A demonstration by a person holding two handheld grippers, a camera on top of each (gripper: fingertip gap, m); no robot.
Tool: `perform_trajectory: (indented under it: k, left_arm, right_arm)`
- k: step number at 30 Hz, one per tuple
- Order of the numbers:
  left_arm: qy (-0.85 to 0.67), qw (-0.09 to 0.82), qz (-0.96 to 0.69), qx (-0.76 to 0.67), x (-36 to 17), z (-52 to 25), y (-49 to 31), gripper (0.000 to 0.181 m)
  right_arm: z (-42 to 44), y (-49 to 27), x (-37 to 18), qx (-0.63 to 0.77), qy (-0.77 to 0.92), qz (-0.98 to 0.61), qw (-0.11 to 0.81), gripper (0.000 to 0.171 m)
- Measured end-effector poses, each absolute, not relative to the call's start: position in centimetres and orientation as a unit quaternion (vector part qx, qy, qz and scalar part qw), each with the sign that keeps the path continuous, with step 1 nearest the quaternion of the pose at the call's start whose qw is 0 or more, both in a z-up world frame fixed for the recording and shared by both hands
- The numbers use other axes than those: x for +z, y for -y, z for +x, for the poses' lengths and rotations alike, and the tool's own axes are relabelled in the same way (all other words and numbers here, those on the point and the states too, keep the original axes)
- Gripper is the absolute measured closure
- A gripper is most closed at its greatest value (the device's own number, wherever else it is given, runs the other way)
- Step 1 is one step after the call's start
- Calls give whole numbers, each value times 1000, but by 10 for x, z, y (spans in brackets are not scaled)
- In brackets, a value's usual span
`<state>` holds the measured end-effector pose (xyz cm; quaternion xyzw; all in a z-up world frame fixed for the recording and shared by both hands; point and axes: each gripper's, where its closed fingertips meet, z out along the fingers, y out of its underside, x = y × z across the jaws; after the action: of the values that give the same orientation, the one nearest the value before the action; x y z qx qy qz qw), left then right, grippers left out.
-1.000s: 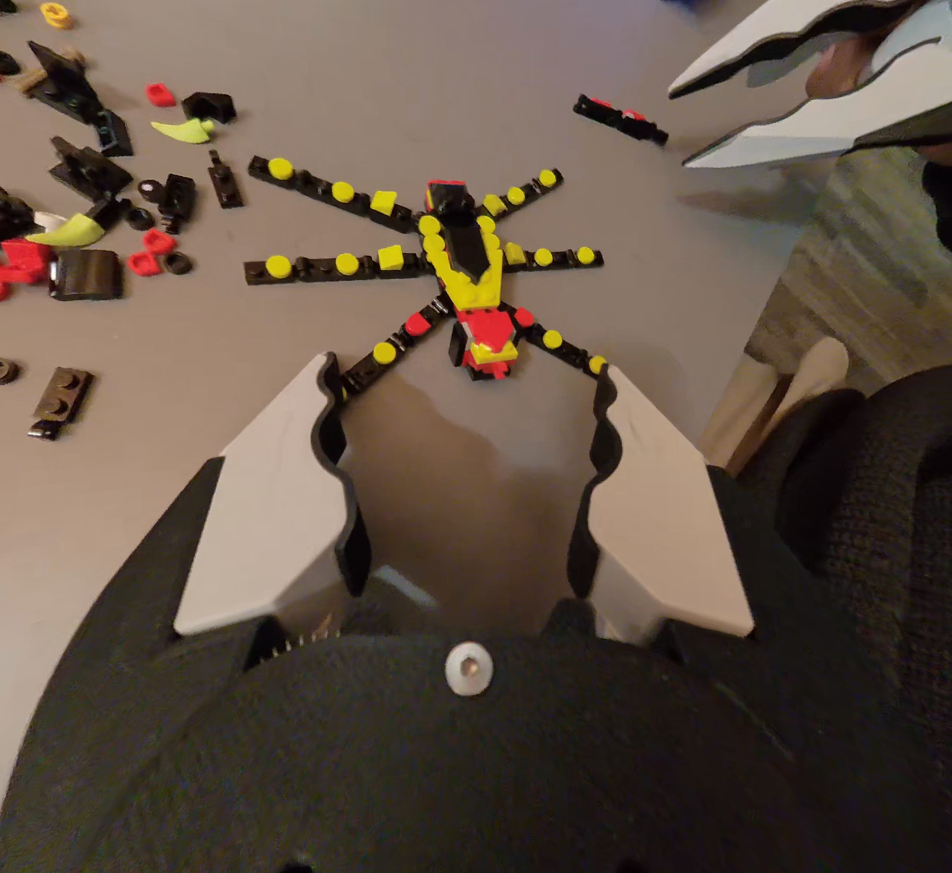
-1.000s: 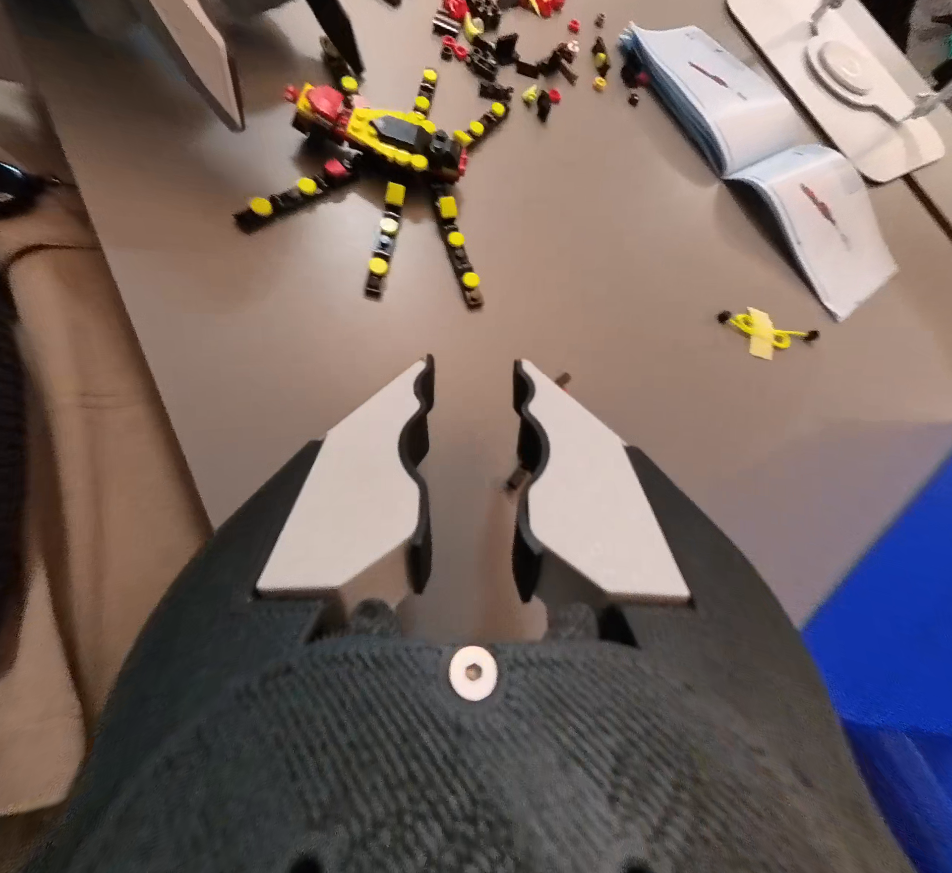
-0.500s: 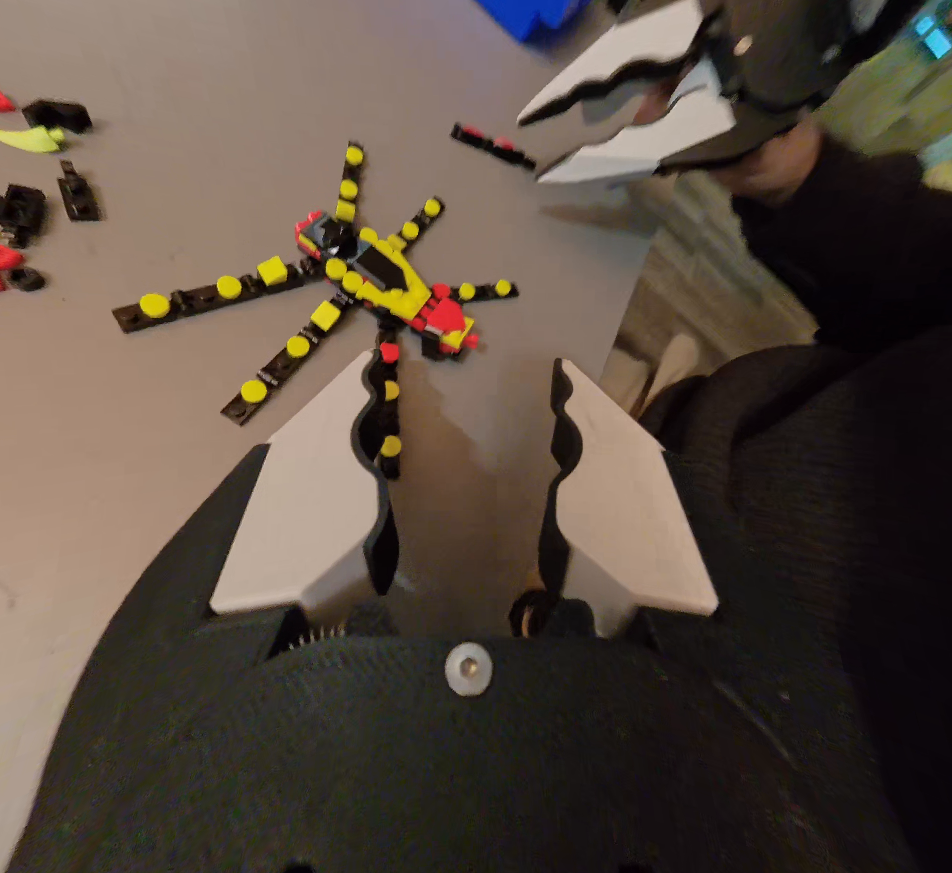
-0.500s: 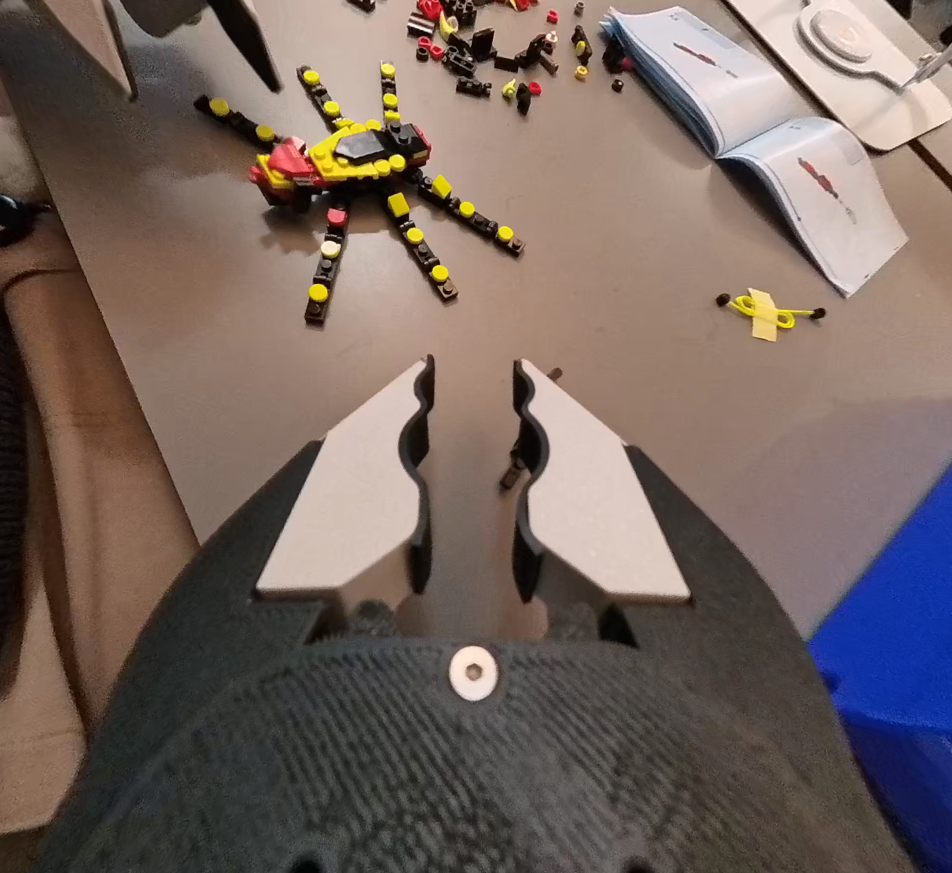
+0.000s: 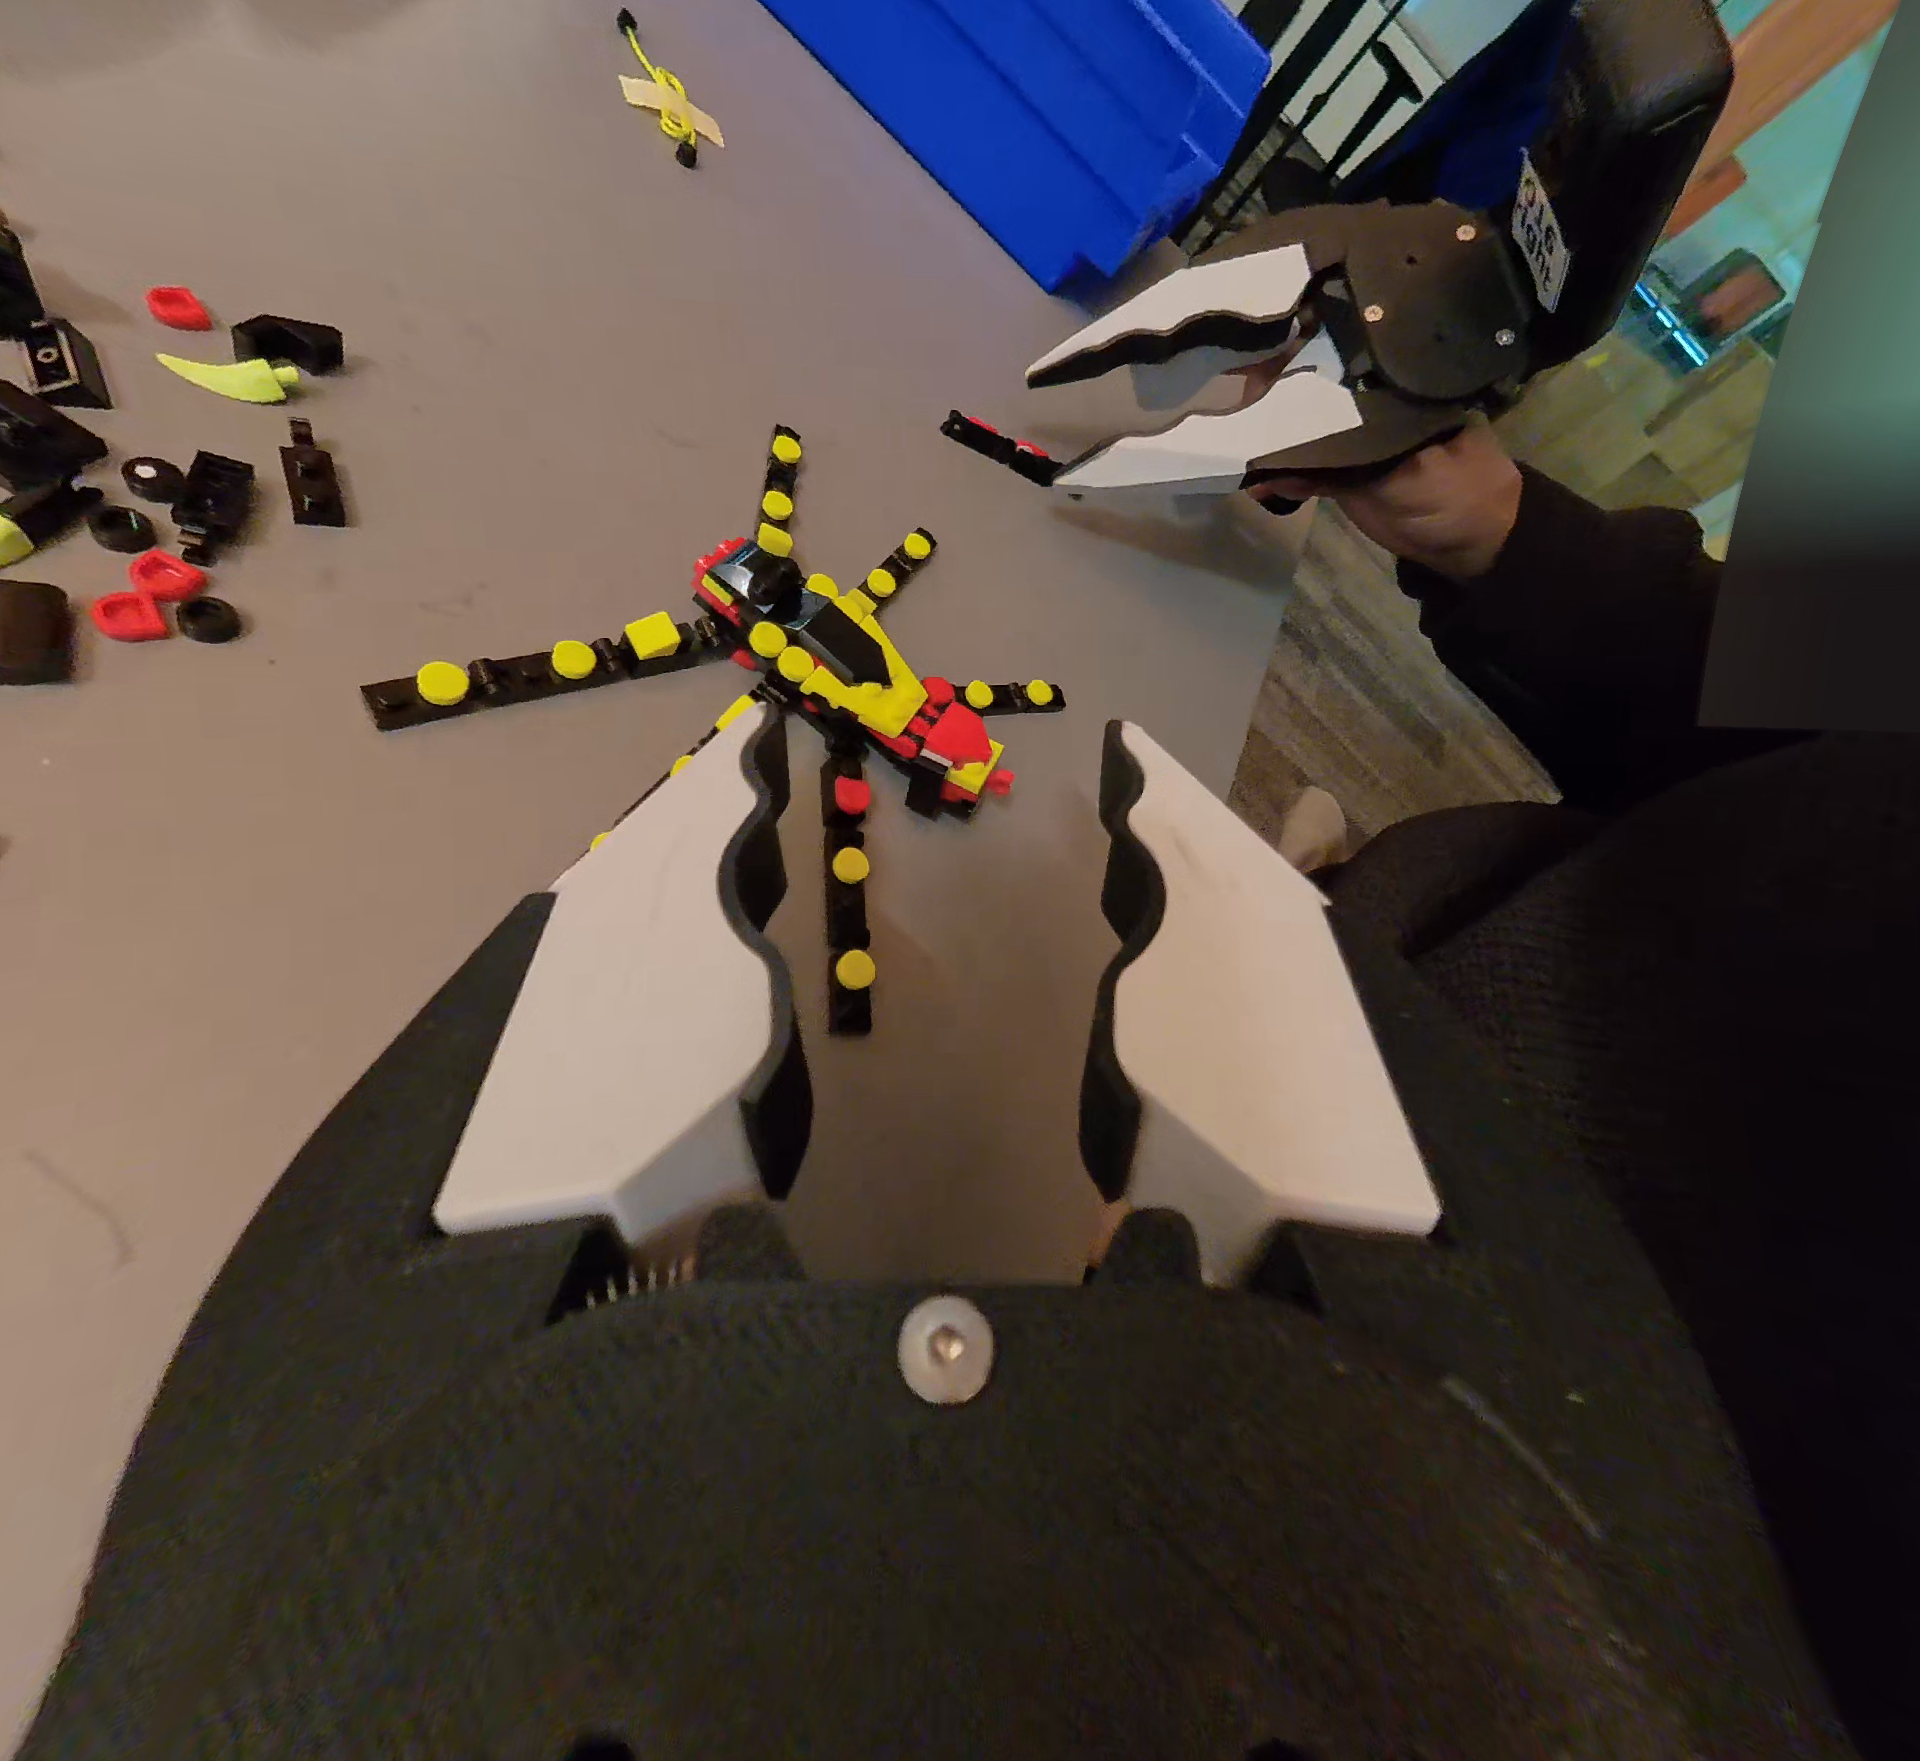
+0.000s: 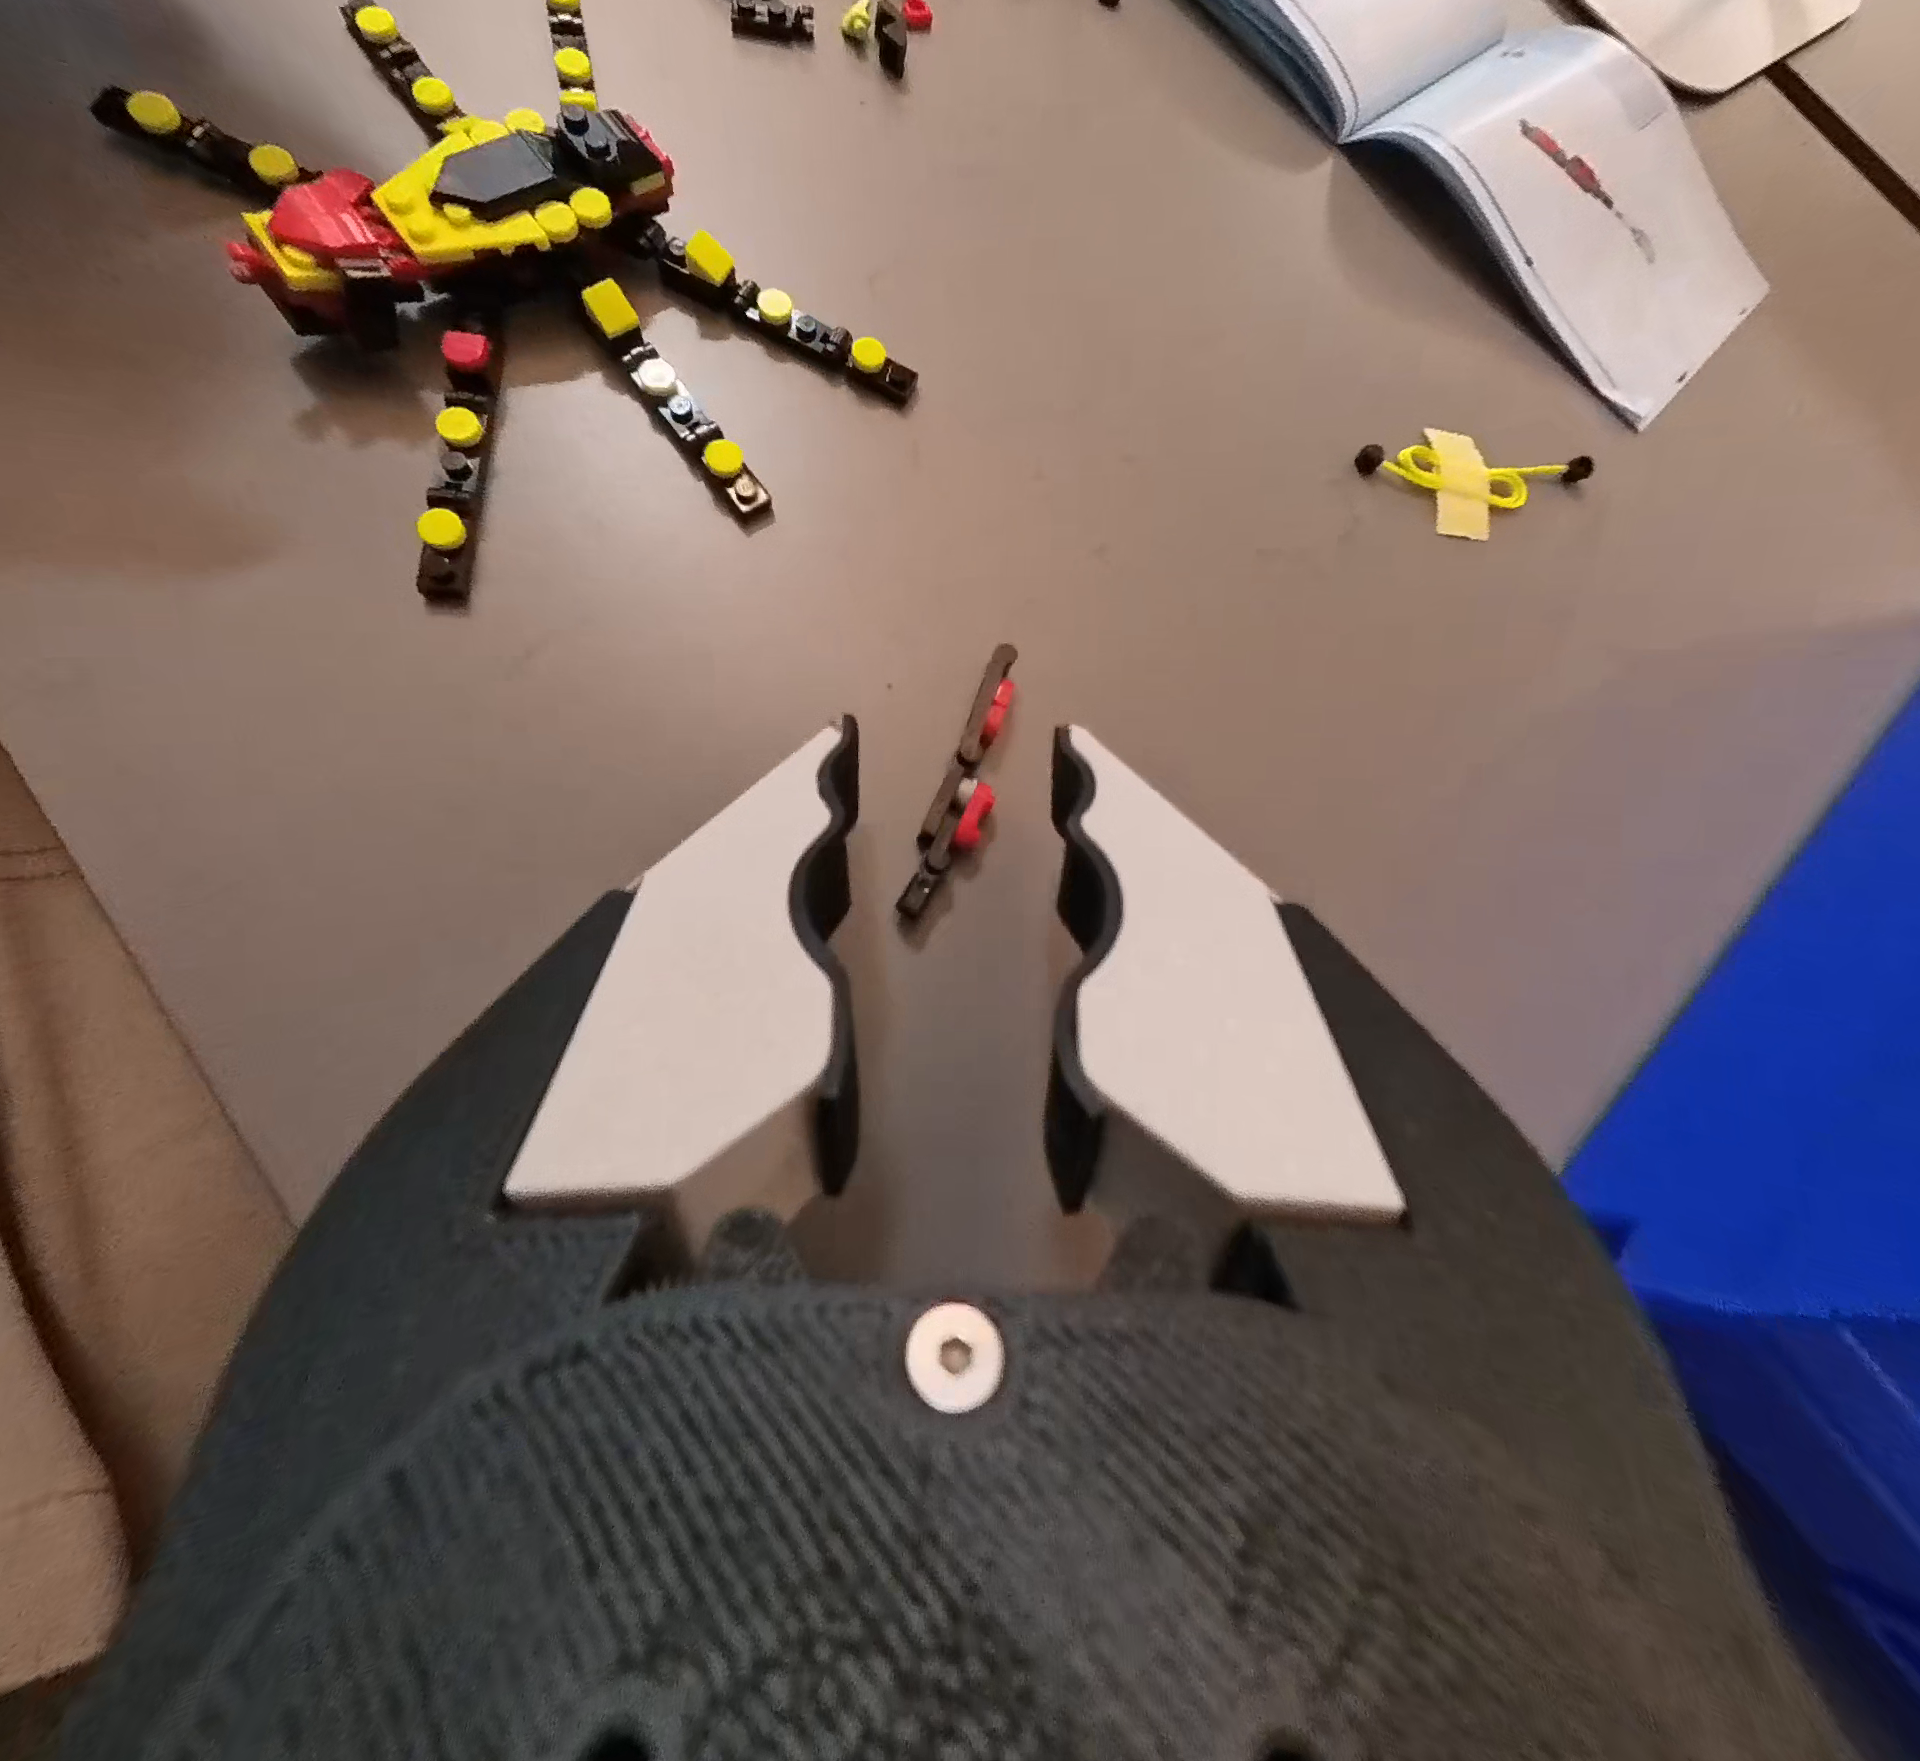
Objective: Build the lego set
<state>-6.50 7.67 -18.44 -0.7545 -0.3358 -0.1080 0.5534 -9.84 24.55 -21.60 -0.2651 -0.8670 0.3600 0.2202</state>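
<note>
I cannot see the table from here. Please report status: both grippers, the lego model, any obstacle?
Left gripper open, empty, at the lego model. Right gripper open, astride the loose black-and-red strip, not gripping. No obstacle between them.

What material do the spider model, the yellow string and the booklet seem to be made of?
Spider model: hard glossy plastic, its studs catching light.
Yellow string: probably thin cord, looped, with black ends.
Booklet: paper, matte, its pages fanned at the edge.
</note>
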Motion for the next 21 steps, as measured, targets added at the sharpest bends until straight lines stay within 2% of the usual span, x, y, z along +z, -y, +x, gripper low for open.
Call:
perform_trajectory:
  k: [16,21]
  left_arm:
    - [335,550,-757,-109,-185,-64,-77,123]
    - [333,550,-759,-108,-185,-63,-77,123]
  right_arm:
    - [-102,-257,-232,353,857,-336,170,140]
    - [-97,-252,-233,359,859,-332,151,161]
